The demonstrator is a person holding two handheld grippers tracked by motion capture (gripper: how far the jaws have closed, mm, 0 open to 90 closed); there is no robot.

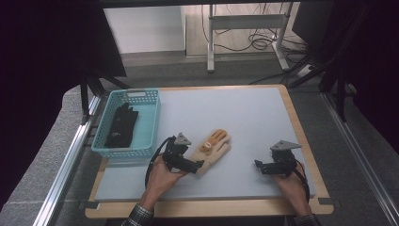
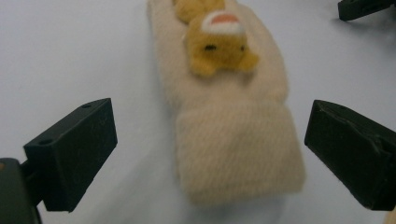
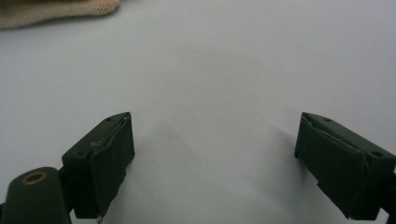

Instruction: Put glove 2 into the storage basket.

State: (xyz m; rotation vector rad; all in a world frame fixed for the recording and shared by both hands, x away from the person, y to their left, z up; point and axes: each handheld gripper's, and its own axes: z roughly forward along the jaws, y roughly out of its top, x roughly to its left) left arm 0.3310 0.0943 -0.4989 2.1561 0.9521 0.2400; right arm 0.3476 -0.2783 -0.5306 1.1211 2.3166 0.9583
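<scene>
A cream knitted glove (image 1: 214, 148) with a yellow plush animal (image 2: 219, 44) on its back lies mid-table, cuff toward the person. My left gripper (image 1: 195, 165) is open at that cuff. In the left gripper view the gripper (image 2: 210, 135) has its jaws wide apart on either side of the cuff of the glove (image 2: 238, 149), without touching it. A black glove (image 1: 122, 125) lies inside the teal basket (image 1: 153, 125) at the left. My right gripper (image 1: 259, 165) is open over bare table right of the cream glove. In its own view the gripper (image 3: 215, 135) holds nothing.
The grey table mat (image 1: 244, 113) has a wooden border. An edge of the cream glove (image 3: 46, 11) shows at the top left of the right gripper view. The right gripper's jaw tip (image 2: 364, 7) appears at the top right of the left gripper view. A desk frame and cables (image 1: 254, 37) stand beyond the table.
</scene>
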